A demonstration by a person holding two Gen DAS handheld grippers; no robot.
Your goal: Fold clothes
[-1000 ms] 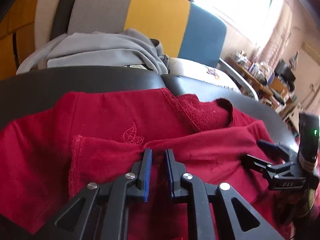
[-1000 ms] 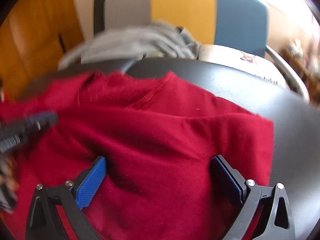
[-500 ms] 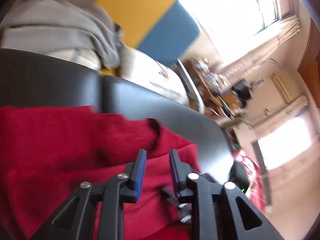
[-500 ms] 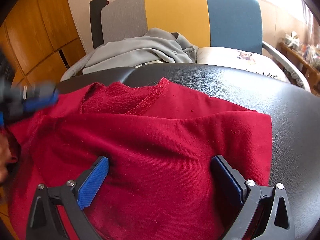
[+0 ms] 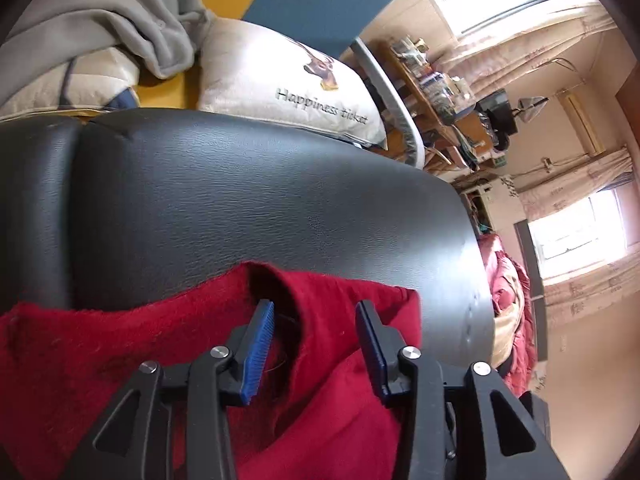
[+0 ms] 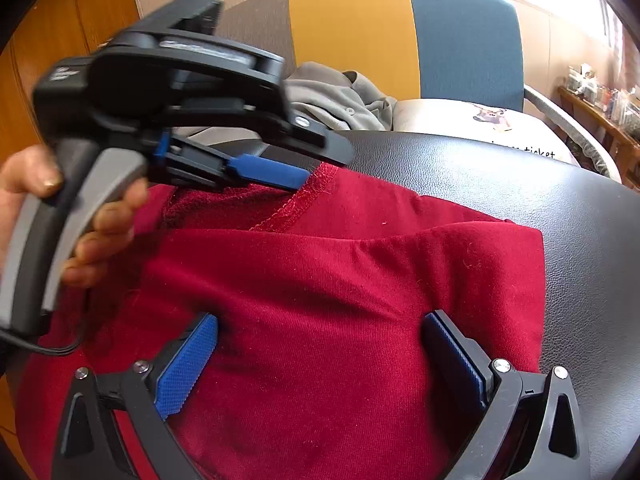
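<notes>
Red garment [image 6: 340, 300] lies folded on the black padded surface [image 6: 580, 240], both your grippers over it.

On the left, your hand [image 6: 52, 216] holds the left gripper [image 5: 316, 332] at the garment's neckline [image 6: 296, 200]; its jaws are opening, with red cloth showing between the blue pads but not pinched. Your right gripper [image 6: 320, 360] hangs over the folded front panel, jaws spread wide with cloth between them, nothing clamped. Further right, bare black padding runs past the garment's edge; behind sit a grey garment [image 6: 340, 100] and a printed pillow [image 6: 480, 120] on a striped chair [image 6: 400, 32].
</notes>
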